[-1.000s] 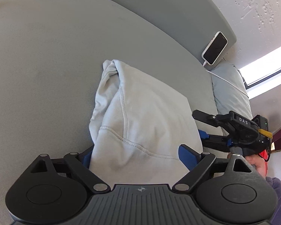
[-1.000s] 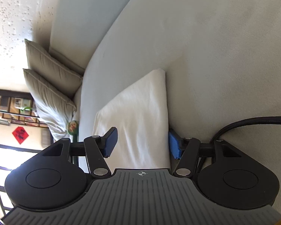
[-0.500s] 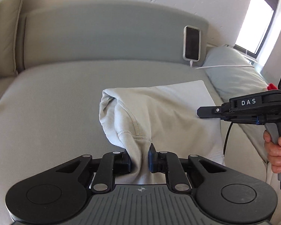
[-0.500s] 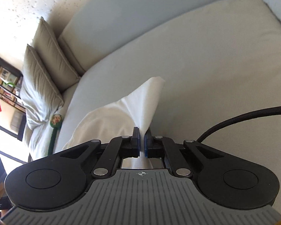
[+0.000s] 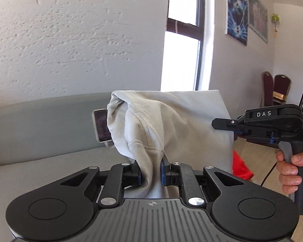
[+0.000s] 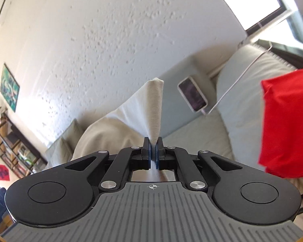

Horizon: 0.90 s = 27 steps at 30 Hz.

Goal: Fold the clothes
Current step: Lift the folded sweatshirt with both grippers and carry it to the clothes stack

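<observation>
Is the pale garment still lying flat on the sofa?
No: the pale garment hangs lifted, pinched by the left gripper before the wall.

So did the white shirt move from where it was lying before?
Yes. The white shirt has gone up: it lay flat on the sofa seat, and now it hangs above it in front of the phone, pinched by both grippers.

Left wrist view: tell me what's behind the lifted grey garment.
The grey garment covers part of a phone against the sofa backrest; a window shows above. The rest is hidden.
</observation>
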### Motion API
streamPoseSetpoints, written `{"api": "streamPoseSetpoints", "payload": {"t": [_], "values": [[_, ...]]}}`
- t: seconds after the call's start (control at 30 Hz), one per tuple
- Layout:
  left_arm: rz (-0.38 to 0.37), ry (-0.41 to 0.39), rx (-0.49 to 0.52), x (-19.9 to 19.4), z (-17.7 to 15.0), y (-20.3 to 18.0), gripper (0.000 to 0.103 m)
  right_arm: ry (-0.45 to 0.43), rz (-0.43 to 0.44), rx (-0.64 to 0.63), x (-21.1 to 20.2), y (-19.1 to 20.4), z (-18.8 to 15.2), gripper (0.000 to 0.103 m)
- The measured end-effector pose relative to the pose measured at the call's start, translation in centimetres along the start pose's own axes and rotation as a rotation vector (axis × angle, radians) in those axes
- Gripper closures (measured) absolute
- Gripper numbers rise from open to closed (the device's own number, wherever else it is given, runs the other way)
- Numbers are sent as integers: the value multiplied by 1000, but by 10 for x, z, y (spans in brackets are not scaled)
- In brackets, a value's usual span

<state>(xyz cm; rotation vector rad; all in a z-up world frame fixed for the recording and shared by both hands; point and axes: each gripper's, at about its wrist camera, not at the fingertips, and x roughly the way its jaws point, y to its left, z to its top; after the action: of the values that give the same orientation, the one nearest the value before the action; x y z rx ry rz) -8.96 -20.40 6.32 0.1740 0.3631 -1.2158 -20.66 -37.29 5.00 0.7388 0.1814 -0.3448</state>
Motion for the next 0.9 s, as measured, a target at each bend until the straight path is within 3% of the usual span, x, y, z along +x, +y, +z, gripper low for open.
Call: {"api": "streamPoseSetpoints", "payload": {"t": [0.17, 0.33, 0.43, 0.63, 0.9], "values": [[-113, 44, 32, 59, 2, -62, 88, -143, -174, -35, -71, -33, 30, 99], [-170, 136, 68, 119, -9, -104, 88, -166, -321, 47, -101, -91, 50, 99], [-188, 177, 91, 131, -21, -115, 88, -163, -379, 86, -106, -124, 55, 99], [-172, 264, 92, 173, -27, -121, 88, -105, -448, 108, -84, -171, 72, 99], [-109, 272, 12, 229, -3, -96, 89, -46, -437, 77, -15, -204, 112, 99]]}}
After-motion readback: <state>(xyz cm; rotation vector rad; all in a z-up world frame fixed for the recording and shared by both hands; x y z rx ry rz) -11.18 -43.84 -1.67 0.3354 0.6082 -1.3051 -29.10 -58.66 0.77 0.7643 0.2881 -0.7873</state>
